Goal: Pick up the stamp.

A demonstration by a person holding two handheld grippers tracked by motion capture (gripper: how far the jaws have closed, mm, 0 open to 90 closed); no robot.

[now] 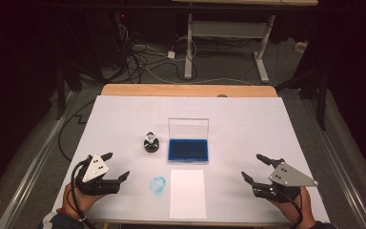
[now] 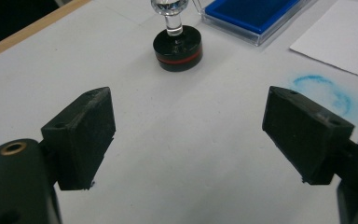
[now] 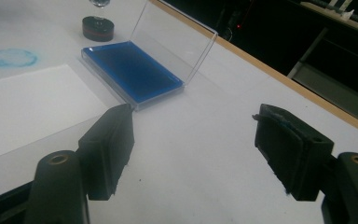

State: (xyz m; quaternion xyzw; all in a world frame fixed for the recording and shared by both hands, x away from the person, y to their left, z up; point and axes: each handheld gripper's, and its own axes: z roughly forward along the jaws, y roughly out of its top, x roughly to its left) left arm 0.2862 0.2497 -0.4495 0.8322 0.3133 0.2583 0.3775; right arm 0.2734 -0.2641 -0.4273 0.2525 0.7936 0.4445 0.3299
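surface: white table (image 1: 124,119) | room: dark, cabled floor (image 1: 147,62) | left claw (image 1: 116,166), right claw (image 1: 250,168): spread, empty

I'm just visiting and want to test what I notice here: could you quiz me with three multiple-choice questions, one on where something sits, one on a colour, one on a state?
1. Where does the stamp stand?
A. left of the ink pad
B. on the paper sheet
C. in a claw

2. What colour is the ink pad?
A. red
B. blue
C. green

3. How is the ink pad's clear lid?
A. shut flat
B. lying beside the case
C. raised open

Answers: 1 A, the high view shows it on the table just left of the pad. 2 B, its surface is deep blue. 3 C, the lid stands upright behind the pad.
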